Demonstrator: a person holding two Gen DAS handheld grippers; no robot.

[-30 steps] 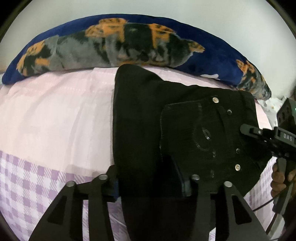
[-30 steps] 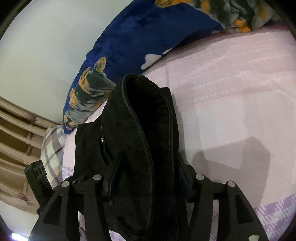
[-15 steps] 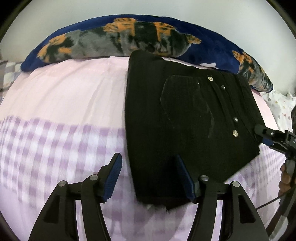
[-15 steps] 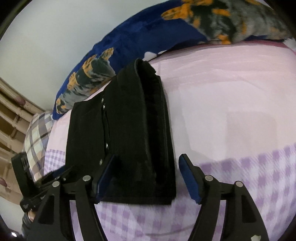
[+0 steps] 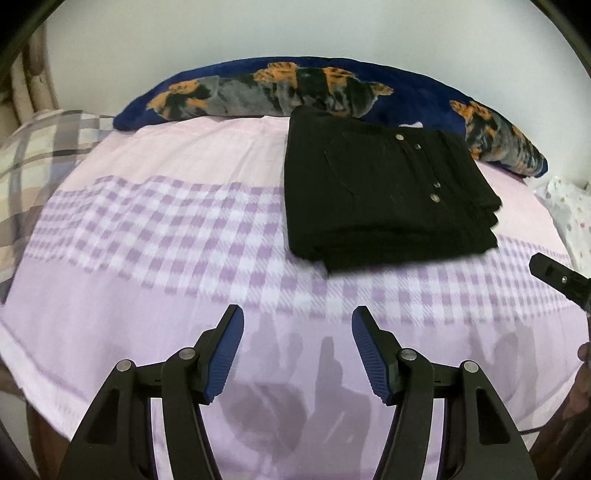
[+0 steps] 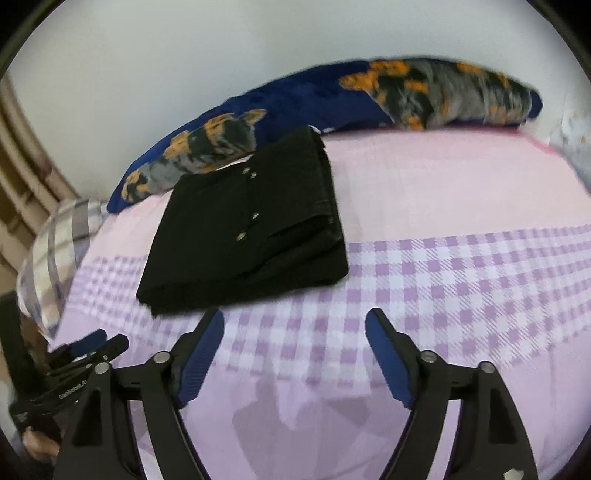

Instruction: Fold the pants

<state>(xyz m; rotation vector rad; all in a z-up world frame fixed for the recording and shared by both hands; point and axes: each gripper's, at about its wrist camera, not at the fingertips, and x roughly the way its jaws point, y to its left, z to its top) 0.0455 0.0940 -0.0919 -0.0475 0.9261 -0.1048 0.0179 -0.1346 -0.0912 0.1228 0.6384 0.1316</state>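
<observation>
Blue ribbed pads (image 5: 225, 354) line the black fingers of the left gripper (image 5: 297, 354), nearest the lens in the left wrist view; jaws stand apart, nothing between them, only bedsheet below with finger shadows on it. Right gripper (image 6: 294, 356) in its own view: same blue pads, jaws spreading wider at this moment, gap empty. Each gripper also shows at the edge of the other's view, left one low at the left of the right wrist view, right one as a black tip at the right edge of the left wrist view. Bedsheet (image 5: 147, 229) is pale pink-lilac with a band of purple-white check across the middle. Beyond both grippers, apart from them, the black pants (image 5: 384, 199) lie folded into a flat stacked rectangle on the sheet, metal buttons facing up, layered edges visible on the right wrist side, near edge on the check band. Behind, just at the pants' far edge, a long navy cushion (image 5: 325, 85) with orange-grey print runs along the white wall (image 5: 295, 29). A plaid pillow (image 5: 40, 147) sits far left.
</observation>
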